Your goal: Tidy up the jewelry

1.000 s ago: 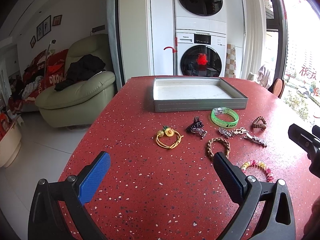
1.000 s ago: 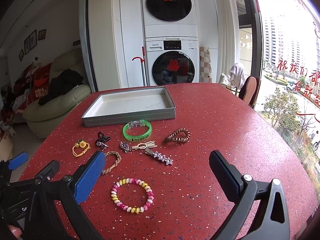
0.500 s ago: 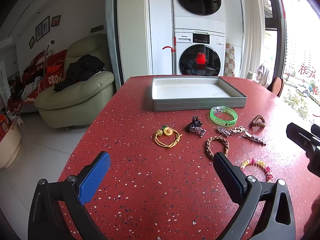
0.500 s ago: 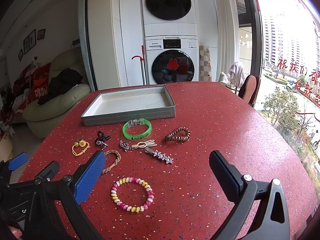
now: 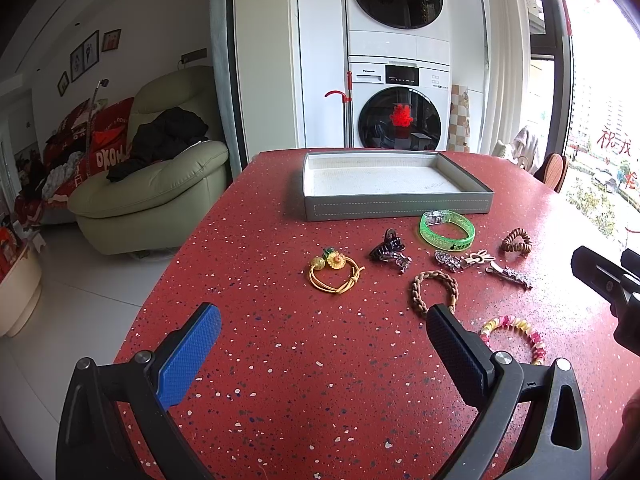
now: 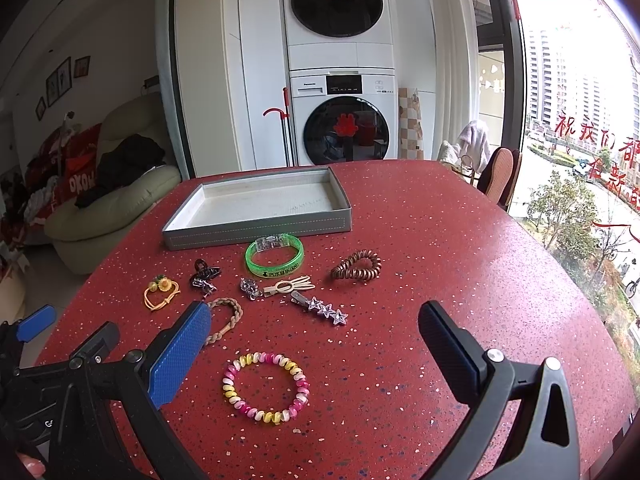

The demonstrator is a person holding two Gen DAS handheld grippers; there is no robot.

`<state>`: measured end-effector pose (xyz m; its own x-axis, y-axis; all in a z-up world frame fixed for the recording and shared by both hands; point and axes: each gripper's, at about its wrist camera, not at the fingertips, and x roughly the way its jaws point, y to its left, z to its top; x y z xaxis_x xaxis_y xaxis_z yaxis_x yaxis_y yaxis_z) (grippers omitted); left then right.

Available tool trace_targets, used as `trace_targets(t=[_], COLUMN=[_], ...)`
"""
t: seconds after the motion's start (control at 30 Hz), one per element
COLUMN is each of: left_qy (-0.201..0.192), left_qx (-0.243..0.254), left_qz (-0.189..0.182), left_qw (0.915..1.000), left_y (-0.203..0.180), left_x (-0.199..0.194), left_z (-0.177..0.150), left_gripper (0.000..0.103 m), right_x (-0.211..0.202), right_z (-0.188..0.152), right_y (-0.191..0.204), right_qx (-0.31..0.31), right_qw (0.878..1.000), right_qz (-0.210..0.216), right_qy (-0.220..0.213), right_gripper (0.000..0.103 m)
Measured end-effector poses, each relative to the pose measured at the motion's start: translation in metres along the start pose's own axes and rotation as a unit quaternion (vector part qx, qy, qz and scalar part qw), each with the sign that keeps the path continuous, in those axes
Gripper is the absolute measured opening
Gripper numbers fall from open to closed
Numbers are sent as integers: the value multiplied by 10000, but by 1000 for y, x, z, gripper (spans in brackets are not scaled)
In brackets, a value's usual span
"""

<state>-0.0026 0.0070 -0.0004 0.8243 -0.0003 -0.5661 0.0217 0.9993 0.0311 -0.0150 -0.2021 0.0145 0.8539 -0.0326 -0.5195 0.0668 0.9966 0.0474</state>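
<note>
Left tool [image 5: 320, 334]: fingers spread wide, gripping nothing, hovering over bare desk [image 5: 320, 400].
Right tool [image 6: 316, 332]: also released and empty, fingers wide apart.
Bead bracelet [image 6: 266, 387]: pink, yellow and white, lying flat on the desk between the right tool's fingers and just ahead of them; the nearest piece to either tool.
Handling: probably light and on a stretchy cord, so it should flex when pinched; glossy beads may slip. Best taken across one side of the ring, one finger inside the loop and one outside.
Braided band [image 6: 226, 318]: just beyond the right tool's blue finger; soft, easy to pinch anywhere.
Star clip [image 6: 320, 308]: ahead of the right tool, stiff and thin, likely hard to lift off the surface.
Yellow flower tie [image 5: 334, 270]: straight ahead of the left tool, soft.
Farther out: dark claw clip [image 5: 388, 248], green bangle [image 6: 274, 254], brown coil tie [image 6: 356, 268].
Tray [image 6: 256, 228]: grey, empty, beyond all the pieces, farthest from both tools.
</note>
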Motion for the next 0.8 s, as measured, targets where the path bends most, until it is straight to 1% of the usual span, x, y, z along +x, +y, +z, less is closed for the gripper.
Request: trace_targets(t=[0.8], left_qy=[43], left_qx=[5], left_qz=[-5], left_qw=[10000], left_y=[-1], left_x=[2], left_z=[0], left_gripper=[103], right_x=[1], right_z=[-2], right_y=[1], right_qx=[-12], right_qw=[10000], right_qz=[2], right_qy=[17], right_gripper=[103])
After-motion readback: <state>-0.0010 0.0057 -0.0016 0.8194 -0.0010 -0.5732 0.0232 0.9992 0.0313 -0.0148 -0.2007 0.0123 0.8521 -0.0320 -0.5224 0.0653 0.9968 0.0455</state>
